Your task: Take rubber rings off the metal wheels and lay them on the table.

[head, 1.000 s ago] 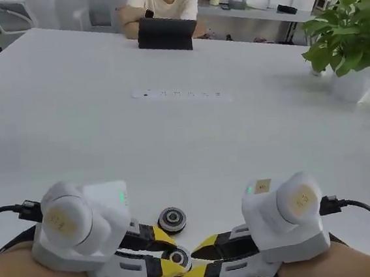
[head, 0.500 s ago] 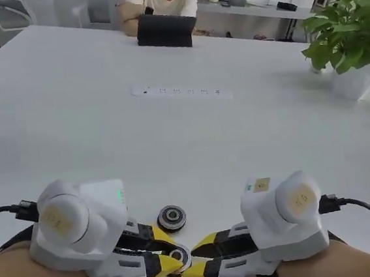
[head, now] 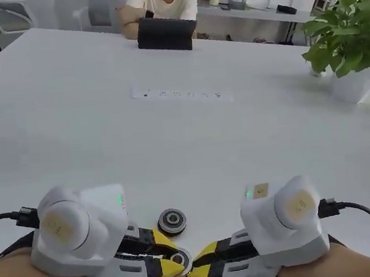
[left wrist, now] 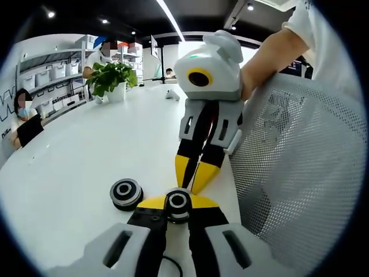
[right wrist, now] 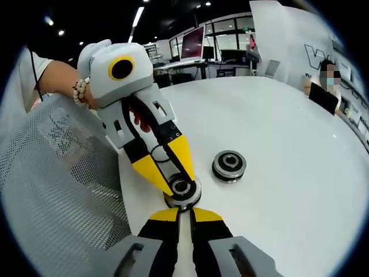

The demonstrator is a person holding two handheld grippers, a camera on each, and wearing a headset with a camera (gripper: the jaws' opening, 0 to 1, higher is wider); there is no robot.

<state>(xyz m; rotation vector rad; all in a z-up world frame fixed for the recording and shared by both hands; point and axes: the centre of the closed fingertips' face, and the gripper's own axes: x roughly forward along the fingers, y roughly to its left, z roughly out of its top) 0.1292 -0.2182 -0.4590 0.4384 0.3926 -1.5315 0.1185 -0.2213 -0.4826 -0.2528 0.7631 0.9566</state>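
A small metal wheel [head: 179, 263] with a black rubber ring sits low over the table's near edge, and my left gripper [head: 177, 262] is shut on it from the left. In the left gripper view the wheel [left wrist: 178, 203] lies between my yellow jaw tips. My right gripper [right wrist: 181, 214] comes from the opposite side, its tips closed together on the lower rim of the ring [right wrist: 183, 201]. A second wheel [head: 172, 221] with its ring on lies flat on the white table [head: 172, 146], just beyond the grippers, also seen as the second wheel [right wrist: 229, 165].
A potted plant [head: 349, 44] stands at the far right. A flat white strip [head: 181, 94] lies mid-table. A person with a dark tablet [head: 165, 33] sits at the far edge. A mesh chair back [left wrist: 300, 161] is close behind the grippers.
Both grippers have sunk slightly toward the near edge with the wheel. The right gripper's tips have drawn in against the wheel's rim. The second wheel has not moved.
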